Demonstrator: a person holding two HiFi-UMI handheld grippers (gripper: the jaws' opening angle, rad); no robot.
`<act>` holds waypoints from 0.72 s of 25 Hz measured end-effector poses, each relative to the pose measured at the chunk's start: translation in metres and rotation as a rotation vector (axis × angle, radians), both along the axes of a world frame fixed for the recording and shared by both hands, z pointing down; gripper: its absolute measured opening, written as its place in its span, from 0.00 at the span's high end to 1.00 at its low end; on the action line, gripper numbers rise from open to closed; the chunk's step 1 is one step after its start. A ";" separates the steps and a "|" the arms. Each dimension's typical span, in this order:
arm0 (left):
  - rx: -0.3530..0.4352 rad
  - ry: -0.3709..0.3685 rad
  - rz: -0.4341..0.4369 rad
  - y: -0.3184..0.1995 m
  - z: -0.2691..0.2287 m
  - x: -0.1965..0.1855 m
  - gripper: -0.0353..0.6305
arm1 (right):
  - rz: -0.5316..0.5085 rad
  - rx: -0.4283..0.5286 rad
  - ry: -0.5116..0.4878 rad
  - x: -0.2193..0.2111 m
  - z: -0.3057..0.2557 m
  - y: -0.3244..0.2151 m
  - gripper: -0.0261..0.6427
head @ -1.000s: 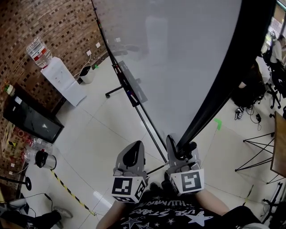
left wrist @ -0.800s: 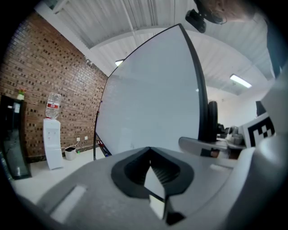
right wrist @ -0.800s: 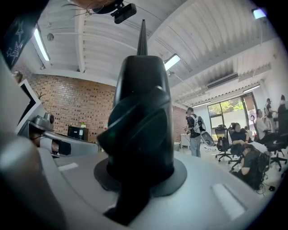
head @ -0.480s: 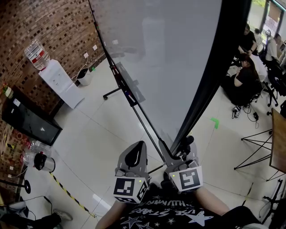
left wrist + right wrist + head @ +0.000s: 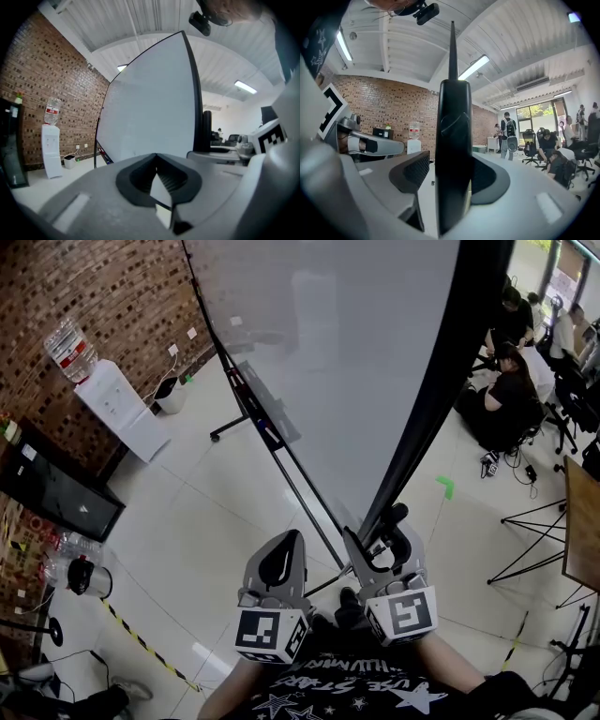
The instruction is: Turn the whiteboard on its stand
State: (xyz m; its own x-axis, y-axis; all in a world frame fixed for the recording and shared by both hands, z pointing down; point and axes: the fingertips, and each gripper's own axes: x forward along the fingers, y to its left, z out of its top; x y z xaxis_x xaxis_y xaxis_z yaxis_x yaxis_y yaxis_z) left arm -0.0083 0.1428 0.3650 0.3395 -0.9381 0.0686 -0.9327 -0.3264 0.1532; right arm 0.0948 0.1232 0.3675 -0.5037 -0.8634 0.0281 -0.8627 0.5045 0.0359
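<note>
The whiteboard (image 5: 347, 362) stands tall on its wheeled stand (image 5: 281, 470), its pale face toward me and its black frame edge (image 5: 436, 399) running down to my right gripper (image 5: 377, 532). That gripper's jaws are opening, and the frame edge (image 5: 453, 154) stands between them with a gap showing at the left pad (image 5: 415, 171). My left gripper (image 5: 284, 554) hovers just left of it, shut and empty, apart from the board. In the left gripper view the whiteboard (image 5: 150, 108) rises ahead of the shut left gripper (image 5: 157, 180).
A water dispenser (image 5: 117, 404), a small bin (image 5: 171, 395) and a black cabinet (image 5: 56, 493) line the brick wall at left. Seated people (image 5: 506, 381) and chairs are at right, beside a wooden table (image 5: 581, 531). Striped tape (image 5: 141, 643) crosses the floor.
The right gripper's jaws have spread apart around the black frame edge, which they gripped a second ago. The board's edge now looks steeper. The left gripper has barely moved.
</note>
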 end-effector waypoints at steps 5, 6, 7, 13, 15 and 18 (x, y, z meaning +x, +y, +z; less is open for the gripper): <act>-0.021 0.006 0.014 0.008 0.000 -0.001 0.94 | 0.056 0.021 -0.039 0.015 -0.006 0.022 0.59; -0.022 0.006 0.019 0.009 0.000 0.000 0.94 | 0.070 0.030 -0.051 0.018 -0.008 0.029 0.61; -0.019 0.005 0.025 0.010 0.001 0.000 0.94 | 0.078 0.028 -0.056 0.020 -0.008 0.035 0.63; -0.001 0.006 0.043 0.018 0.004 0.002 0.94 | 0.008 -0.004 -0.036 -0.002 0.000 0.052 0.69; 0.000 0.006 0.042 0.021 0.003 0.003 0.94 | -0.026 -0.011 -0.033 -0.017 -0.002 0.055 0.72; 0.005 0.007 0.031 0.022 0.001 0.003 0.94 | -0.060 -0.003 -0.022 -0.031 -0.005 0.053 0.79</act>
State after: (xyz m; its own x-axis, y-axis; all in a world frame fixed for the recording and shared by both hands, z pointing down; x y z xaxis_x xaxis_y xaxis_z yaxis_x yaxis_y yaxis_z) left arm -0.0056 0.1650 0.3660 0.3685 -0.9276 0.0611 -0.9213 -0.3556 0.1575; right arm 0.0641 0.1764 0.3625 -0.5549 -0.8317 0.0188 -0.8316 0.5552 0.0153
